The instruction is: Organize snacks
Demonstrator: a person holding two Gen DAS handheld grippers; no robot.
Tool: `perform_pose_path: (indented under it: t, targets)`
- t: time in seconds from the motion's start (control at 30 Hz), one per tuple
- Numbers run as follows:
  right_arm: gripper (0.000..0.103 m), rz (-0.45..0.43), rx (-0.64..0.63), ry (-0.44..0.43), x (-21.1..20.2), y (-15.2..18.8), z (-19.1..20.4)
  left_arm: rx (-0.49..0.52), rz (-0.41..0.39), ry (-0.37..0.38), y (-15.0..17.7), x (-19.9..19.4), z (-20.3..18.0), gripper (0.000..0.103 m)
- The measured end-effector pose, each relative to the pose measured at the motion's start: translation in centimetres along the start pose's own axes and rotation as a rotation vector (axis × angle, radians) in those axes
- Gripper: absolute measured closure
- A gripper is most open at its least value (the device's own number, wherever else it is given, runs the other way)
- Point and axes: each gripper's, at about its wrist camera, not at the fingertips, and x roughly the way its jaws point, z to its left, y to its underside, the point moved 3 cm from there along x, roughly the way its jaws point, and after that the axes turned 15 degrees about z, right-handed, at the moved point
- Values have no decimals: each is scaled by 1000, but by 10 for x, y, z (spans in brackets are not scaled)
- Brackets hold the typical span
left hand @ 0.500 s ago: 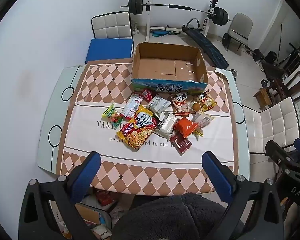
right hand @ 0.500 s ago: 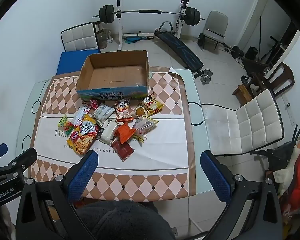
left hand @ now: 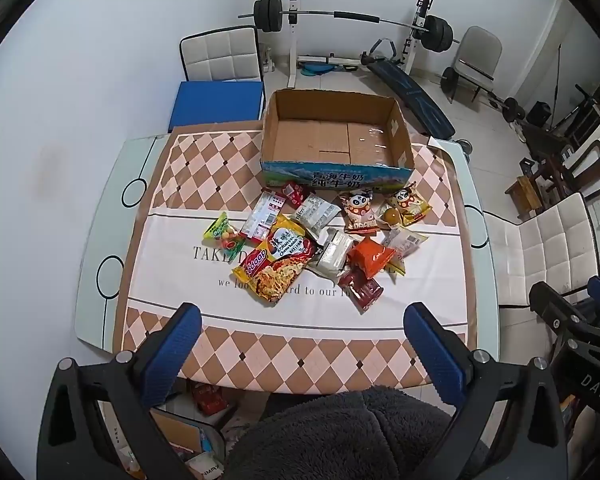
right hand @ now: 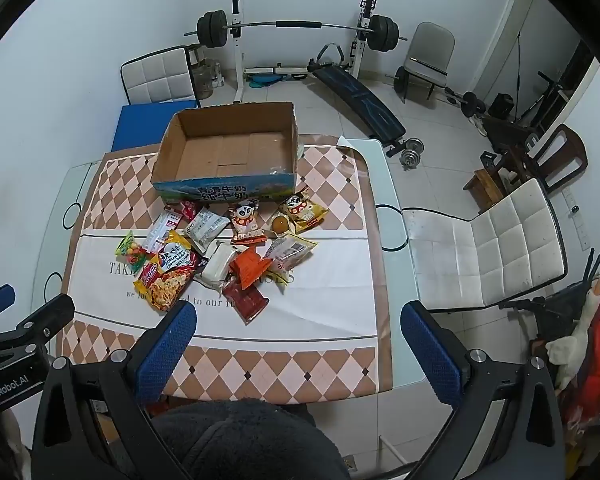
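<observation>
An open, empty cardboard box (left hand: 336, 136) (right hand: 228, 152) stands at the far side of the table. In front of it lies a heap of several snack packs: a yellow-red noodle bag (left hand: 276, 264) (right hand: 168, 276), an orange pack (left hand: 370, 256) (right hand: 250, 266), a dark red pack (left hand: 362, 290) (right hand: 248, 300), two cartoon-cow bags (left hand: 360, 210) (right hand: 246, 218) and a green candy bag (left hand: 224, 234). My left gripper (left hand: 300, 354) is open and empty, high above the near table edge. My right gripper (right hand: 298, 354) is open and empty too, above the near right part.
The table (left hand: 100, 248) carries a checkered cloth (left hand: 204, 160). White chairs stand behind (left hand: 220, 56) and to the right (right hand: 488, 248). A blue pad (left hand: 216, 104), a barbell rack (left hand: 296, 20) and a bench (right hand: 356, 96) lie beyond. A dark fuzzy hat (left hand: 340, 432) fills the bottom.
</observation>
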Motion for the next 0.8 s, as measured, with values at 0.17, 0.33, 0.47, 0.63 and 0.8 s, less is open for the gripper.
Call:
perform_pose_path:
  t: [0.17, 0.33, 0.47, 0.63, 0.8]
  targets:
    - [0, 1, 0, -1, -1, 0, 1, 0, 1, 0, 0, -1, -3, 0]
    - [0, 0, 0, 2, -1, 1, 3, -1, -3, 1, 0, -5, -4, 0]
    - [0, -2, 0, 2, -2, 2, 3, -1, -4, 2, -1, -8, -3, 0]
    - [0, -4, -3, 3, -8, 0, 4, 0, -5, 4, -6, -10, 1, 0]
    - [0, -9, -3, 5, -9, 0, 5, -1, -8, 4, -7, -11, 1, 0]
